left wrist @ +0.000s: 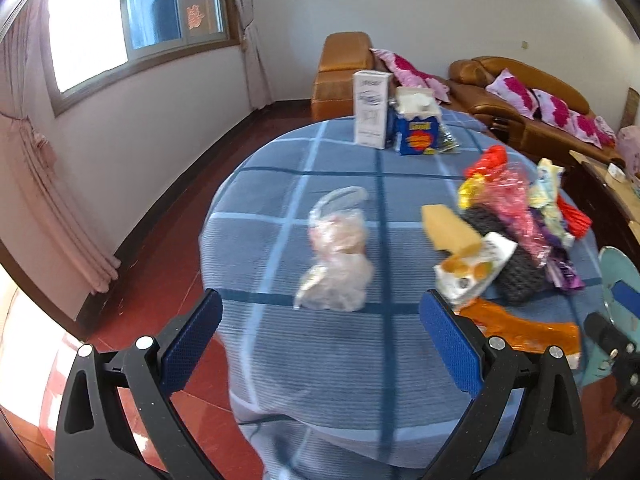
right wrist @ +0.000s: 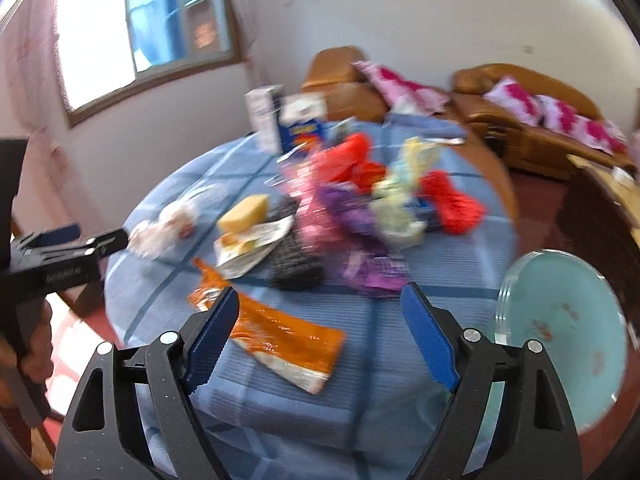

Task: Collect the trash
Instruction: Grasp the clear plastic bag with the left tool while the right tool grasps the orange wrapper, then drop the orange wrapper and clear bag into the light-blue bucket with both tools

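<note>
A: Left gripper (left wrist: 320, 336) has its blue-padded fingers (left wrist: 192, 340) spread wide, nothing between them, over the near edge of the round desk with the blue checked cloth (left wrist: 344, 364).
B: Right gripper (right wrist: 320, 332) too, fingers (right wrist: 212, 340) well apart, empty. Flat orange foil wrapper (right wrist: 280, 340) lies on the cloth just beyond them, partly behind the left finger.
A: Pale turquoise round plate (right wrist: 568, 332) sits at the desk's right edge, beside the right finger.
B: Trash position?
A: Crumpled clear plastic bag (left wrist: 340, 256) lies alone mid-desk, straight ahead of the left gripper. To its right, a heap: yellow sponge block (left wrist: 448, 226), white printed snack packet (left wrist: 476, 268), dark knitted piece (left wrist: 516, 276), pink, purple and red wrappers (left wrist: 516, 204).
B: Right view is blurred; same heap, centre of the desk.
A: Far edge: upright white carton (left wrist: 372, 108), touching a blue and yellow box (left wrist: 416, 136).
B: Beyond that, brown leather sofa (left wrist: 520, 92) with pink floral cushions, window (left wrist: 156, 4) on the left.
</note>
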`<state>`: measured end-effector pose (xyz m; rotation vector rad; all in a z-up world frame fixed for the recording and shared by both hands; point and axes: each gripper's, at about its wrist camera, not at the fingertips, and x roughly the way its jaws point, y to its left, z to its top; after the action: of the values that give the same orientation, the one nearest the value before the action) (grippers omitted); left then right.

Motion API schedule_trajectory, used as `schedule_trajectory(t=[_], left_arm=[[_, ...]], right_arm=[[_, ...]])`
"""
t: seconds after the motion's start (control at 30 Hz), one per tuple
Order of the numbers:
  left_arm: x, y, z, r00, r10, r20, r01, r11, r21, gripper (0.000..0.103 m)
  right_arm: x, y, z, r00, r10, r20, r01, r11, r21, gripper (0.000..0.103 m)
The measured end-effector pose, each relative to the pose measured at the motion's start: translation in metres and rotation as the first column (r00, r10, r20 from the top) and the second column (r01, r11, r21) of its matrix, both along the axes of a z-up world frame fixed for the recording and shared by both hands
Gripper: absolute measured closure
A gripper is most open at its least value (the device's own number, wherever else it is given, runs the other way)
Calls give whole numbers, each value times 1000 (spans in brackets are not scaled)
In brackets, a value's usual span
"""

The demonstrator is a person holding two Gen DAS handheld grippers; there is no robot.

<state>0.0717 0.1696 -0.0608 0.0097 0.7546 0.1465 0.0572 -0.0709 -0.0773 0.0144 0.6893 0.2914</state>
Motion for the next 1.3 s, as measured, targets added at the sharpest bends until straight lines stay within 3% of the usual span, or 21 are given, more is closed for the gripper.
schedule_trajectory(t=[0.17,0.23,0.3,0.4,0.53,0.73,0.83,1.0,1.3], left_arm=[[10,13,-8,1000,10,-22,-10,1000,-11,6],[15,15,-12,999,10,-34,-11,1000,-21,6],[21,14,-14,999,6,-48,-8,1000,-26,6],[32,11,-18,998,6,-57,-7,1000,-25,7],[51,10,-23,998,8,-69,-11,999,-42,9],[79,6,-32,996,31,-80,-34,999,-33,19],[85,4,-38,995,31,-96,-34,999,-31,30],[90,5,-50,991,44,-123,-52,997,-64,68],[70,-12,-26,999,16,-46,-19,998,-60,71]], right_arm=[[24,33,-21,988,136,-70,-139,989,-44,26],[32,41,-33,975,185,-122,-194,979,-64,42],[36,42,-42,964,210,-162,-221,974,-51,49],[39,37,-43,958,235,-165,-239,971,-6,74],[33,31,-38,950,276,-148,-277,961,12,93],[18,9,-9,964,263,-48,-258,962,89,93],[10,-5,6,975,221,-7,-219,971,99,93],[2,-31,17,993,112,37,-116,985,127,93],[-9,-95,27,987,-142,77,126,975,182,93]])
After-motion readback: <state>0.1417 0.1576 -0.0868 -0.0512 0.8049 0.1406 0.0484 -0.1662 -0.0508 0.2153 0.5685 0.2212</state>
